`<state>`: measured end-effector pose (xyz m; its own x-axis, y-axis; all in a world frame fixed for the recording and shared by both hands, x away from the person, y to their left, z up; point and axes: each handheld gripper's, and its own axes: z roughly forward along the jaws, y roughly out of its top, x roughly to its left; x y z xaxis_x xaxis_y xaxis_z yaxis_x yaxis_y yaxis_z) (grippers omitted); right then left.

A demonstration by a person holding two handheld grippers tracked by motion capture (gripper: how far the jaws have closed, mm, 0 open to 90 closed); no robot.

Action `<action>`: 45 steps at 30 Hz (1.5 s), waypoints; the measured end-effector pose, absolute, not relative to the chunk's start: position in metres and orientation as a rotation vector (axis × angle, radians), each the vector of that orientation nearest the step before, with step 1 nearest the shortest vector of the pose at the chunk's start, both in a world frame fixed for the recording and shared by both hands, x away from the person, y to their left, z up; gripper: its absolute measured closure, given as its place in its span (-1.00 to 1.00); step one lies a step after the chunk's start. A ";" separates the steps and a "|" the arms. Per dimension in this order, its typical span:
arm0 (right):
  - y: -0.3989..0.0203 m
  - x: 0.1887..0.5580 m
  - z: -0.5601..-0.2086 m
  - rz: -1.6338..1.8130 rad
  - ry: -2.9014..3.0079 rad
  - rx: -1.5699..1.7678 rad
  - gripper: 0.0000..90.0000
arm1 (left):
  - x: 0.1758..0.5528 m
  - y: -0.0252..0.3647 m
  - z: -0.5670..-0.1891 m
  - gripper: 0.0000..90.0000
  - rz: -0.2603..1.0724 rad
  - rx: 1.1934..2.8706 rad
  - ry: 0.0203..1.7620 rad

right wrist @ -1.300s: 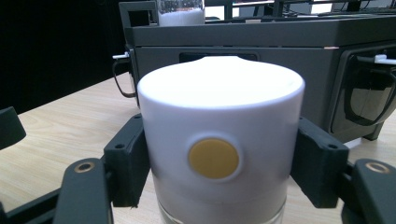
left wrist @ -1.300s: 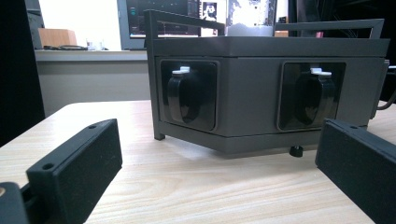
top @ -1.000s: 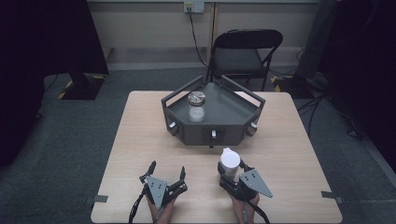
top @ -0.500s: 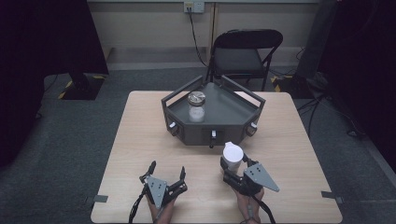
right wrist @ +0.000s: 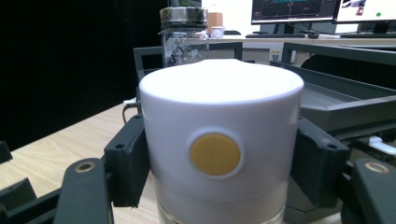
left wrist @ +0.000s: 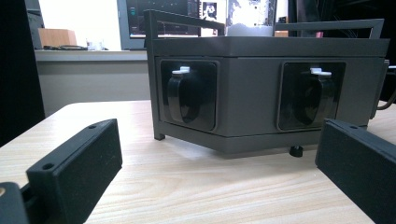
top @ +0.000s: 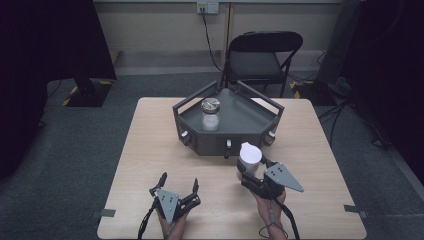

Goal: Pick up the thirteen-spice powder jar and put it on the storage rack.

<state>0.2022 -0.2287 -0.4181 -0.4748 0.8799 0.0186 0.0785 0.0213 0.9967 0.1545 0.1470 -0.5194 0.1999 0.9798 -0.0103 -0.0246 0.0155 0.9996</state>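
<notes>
- The wooden table [top: 150,150] takes up most of the floor space in front of me, its pale top running from the person's side out toward a black folding chair [top: 262,57] behind it.
- A dark grey angular tray stand [top: 240,120] sits at the middle of the far half of the table, with rails round its top and black knobs set into its front faces; the left gripper view looks straight at two of those knobs [left wrist: 187,95].
- A clear glass jar with a metal lid [top: 210,114] stands upright on the tray's deck, toward its left side.
- The right gripper [top: 250,172] is closed on a white-capped container [top: 249,156], one pad pressed against each side of the cap; the container is held upright just in front of the tray's front edge, lifted off the table. In the right gripper view its white cap [right wrist: 219,121] bears a round yellow dot facing the camera.
- The left gripper [top: 179,186] rests low over the near left part of the table, its jaws spread wide apart with nothing between them, well apart from the tray.
</notes>
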 end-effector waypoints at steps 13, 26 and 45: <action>-0.236 0.226 -0.387 1.537 1.634 0.960 -0.34 | 0.154 0.147 -0.519 -1.00 1.063 1.270 1.048; -0.227 0.262 -0.350 1.529 1.572 1.000 -0.34 | 0.154 0.147 -0.519 -1.00 1.062 1.269 1.048; -0.192 0.316 -0.333 1.440 1.513 1.108 -0.34 | 0.154 0.147 -0.519 -1.00 1.062 1.270 1.047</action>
